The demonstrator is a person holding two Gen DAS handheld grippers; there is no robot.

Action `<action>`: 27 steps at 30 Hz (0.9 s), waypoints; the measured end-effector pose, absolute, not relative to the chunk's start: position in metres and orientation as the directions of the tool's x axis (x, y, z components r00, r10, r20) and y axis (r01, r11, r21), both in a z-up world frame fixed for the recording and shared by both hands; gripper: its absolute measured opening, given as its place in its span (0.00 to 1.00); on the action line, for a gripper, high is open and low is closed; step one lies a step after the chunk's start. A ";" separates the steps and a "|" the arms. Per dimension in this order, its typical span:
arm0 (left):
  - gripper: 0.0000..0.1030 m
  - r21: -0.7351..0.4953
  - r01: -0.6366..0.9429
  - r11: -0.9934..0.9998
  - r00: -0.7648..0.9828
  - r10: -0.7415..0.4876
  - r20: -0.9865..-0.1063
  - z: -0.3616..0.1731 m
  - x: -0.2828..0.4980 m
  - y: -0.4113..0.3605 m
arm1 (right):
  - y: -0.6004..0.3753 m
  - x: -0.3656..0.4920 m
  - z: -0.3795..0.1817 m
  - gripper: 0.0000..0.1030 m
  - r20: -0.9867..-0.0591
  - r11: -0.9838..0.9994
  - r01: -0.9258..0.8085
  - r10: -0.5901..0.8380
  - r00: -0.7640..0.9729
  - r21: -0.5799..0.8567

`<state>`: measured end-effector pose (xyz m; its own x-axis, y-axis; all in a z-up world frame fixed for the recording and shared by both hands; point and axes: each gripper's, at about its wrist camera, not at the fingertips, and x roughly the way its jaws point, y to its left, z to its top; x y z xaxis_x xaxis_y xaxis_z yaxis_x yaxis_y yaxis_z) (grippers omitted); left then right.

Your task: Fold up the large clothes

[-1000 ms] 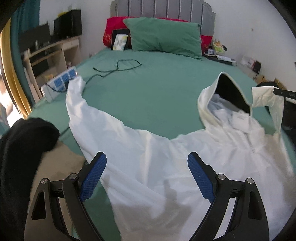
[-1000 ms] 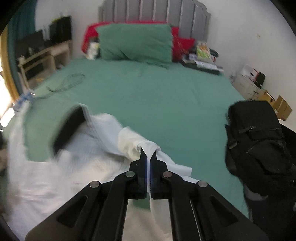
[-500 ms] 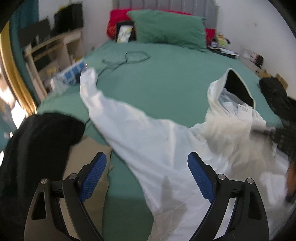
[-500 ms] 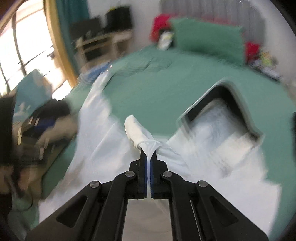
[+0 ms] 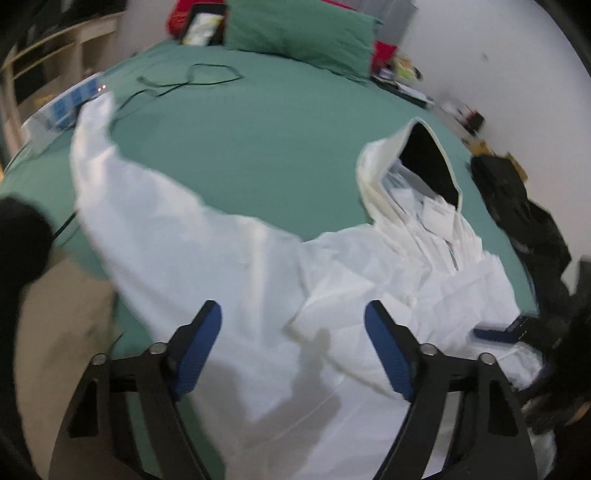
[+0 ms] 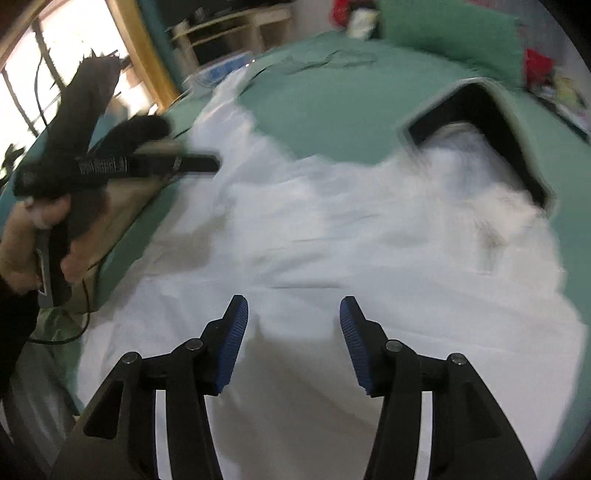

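The white hooded garment (image 5: 229, 266) lies spread across the near part of the green bed (image 5: 266, 140), with its hood (image 5: 417, 158) raised at the far right and showing a dark lining. One sleeve (image 5: 96, 147) extends to the far left, its end just beside a blue-and-white power strip (image 5: 66, 105) at the left edge of the bed. The left gripper (image 5: 293, 343) hangs above the garment body with its blue-padded fingers (image 5: 201, 343) spread wide and nothing between them. The right gripper (image 6: 293, 345) is likewise spread apart over the near white fabric, holding nothing. In the right wrist view the left gripper appears at the far left, held in the person's hand (image 6: 40, 236) beyond the left edge of the bed. A black cable (image 5: 192, 75) lies on the far part of the bed. A green pillow (image 5: 299, 33) rests at the headboard end. A black bag (image 5: 517, 206) sits at the right edge of the bed, near the hood.
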<state>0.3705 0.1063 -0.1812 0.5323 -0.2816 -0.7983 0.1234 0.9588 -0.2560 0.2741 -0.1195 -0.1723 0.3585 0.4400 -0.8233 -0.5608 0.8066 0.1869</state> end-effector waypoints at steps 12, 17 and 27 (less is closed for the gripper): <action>0.55 -0.171 0.256 0.951 0.456 -0.275 -0.846 -0.229 0.391 0.051 | -0.364 0.321 -0.186 0.51 -0.827 0.997 -0.080 0.061 0.559 0.019; 0.08 -0.150 0.172 0.974 0.521 -0.220 -0.825 -0.217 0.381 0.062 | -0.382 0.342 -0.223 0.51 -0.874 0.989 -0.055 0.146 0.463 0.136; 0.09 -0.130 -0.043 0.991 0.590 -0.080 -0.803 -0.199 0.350 0.111 | -0.362 0.343 -0.220 0.50 -0.843 1.000 -0.014 -0.005 0.538 -0.015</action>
